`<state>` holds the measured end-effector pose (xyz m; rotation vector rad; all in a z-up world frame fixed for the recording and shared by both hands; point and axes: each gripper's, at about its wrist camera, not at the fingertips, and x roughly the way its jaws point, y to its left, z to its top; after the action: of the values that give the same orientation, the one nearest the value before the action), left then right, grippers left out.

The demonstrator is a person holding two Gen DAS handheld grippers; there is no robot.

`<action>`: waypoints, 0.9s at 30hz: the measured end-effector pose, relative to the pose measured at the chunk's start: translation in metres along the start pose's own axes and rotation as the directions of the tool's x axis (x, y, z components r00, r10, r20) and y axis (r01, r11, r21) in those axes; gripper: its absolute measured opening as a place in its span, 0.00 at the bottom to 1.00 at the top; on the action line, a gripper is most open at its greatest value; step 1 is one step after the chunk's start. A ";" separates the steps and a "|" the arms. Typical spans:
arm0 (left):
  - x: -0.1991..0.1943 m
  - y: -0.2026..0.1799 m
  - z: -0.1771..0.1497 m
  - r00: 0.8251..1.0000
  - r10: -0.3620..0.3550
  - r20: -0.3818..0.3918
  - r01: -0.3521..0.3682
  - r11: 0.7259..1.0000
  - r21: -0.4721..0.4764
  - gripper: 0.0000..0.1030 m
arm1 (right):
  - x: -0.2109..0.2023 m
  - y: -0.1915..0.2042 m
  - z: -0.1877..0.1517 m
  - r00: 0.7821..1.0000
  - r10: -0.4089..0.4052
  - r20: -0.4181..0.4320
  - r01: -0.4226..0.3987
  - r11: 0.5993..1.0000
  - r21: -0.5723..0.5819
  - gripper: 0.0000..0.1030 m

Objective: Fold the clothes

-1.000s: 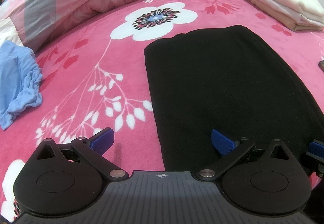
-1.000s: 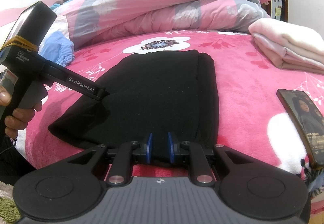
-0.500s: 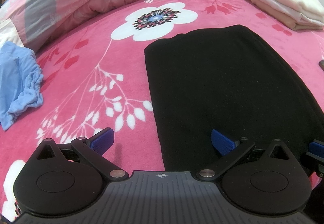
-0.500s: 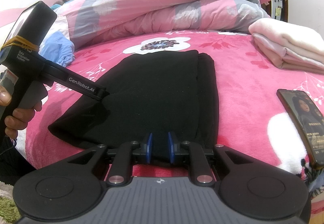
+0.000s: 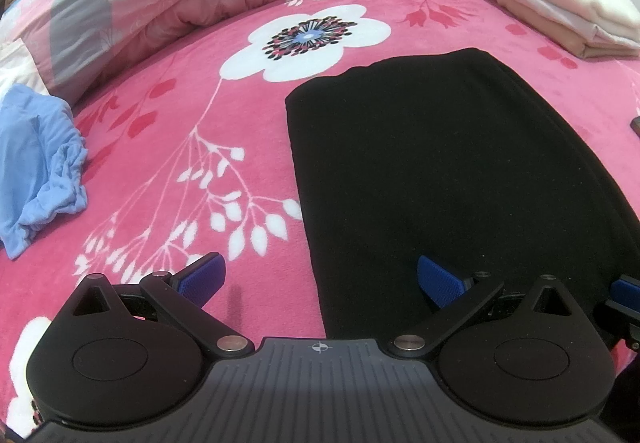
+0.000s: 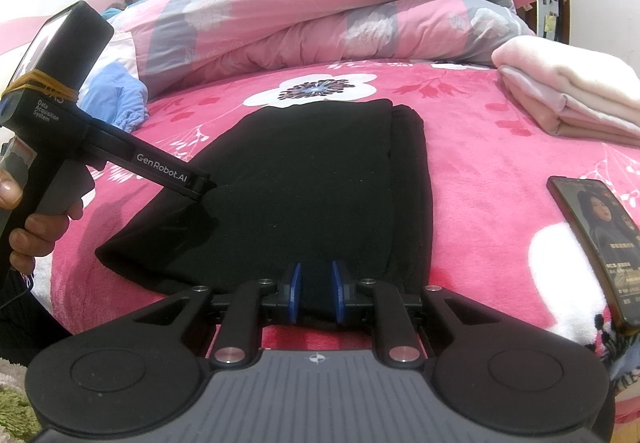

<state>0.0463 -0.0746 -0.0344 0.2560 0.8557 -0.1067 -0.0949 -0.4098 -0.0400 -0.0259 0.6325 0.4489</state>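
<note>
- The black garment (image 6: 304, 187) lies flat on the pink floral blanket (image 5: 168, 147), its long axis running from the near bed edge away toward the heaped quilt (image 6: 320, 7); it is already folded lengthwise, with a narrower layer showing along its right side in the right wrist view.
- The right gripper (image 6: 316, 293) sits at the garment's near hem, its blue pads (image 6: 295, 293) drawn close together with black cloth between them; it appears to be pinching that hem, though the contact itself is hard to see against the dark fabric.
- The left gripper (image 5: 320, 279) has its fingers spread wide. One pad (image 5: 202, 277) hangs over bare blanket and the other (image 5: 440, 283) over the cloth, so the garment's left edge runs up between them, unheld.
- In the right wrist view the left gripper's tip reaches the garment's near left part, gripped by a hand (image 6: 28, 239).
- Judgement: the next fold likely carries the near hem forward along the long axis, so both grippers need the near edge; the right one is already there, the left must close on its corner first.
- A phone (image 6: 596, 239), a folded pale pink pile (image 6: 568, 99) and a blue garment (image 5: 36, 167) lie well apart from the black one.
</note>
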 end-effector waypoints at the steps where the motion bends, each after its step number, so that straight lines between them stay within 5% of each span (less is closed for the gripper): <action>1: 0.000 0.000 0.000 1.000 0.000 0.000 0.000 1.000 0.001 1.00 | 0.000 0.000 0.000 1.000 0.000 0.000 0.000 1.000 0.000 0.17; 27: 0.000 -0.001 -0.003 1.000 -0.008 0.027 0.007 1.000 0.019 1.00 | 0.000 0.001 -0.002 1.000 0.006 0.011 -0.007 1.000 0.013 0.17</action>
<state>0.0436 -0.0742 -0.0364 0.2682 0.8287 -0.1252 -0.0965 -0.4097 -0.0414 -0.0091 0.6243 0.4510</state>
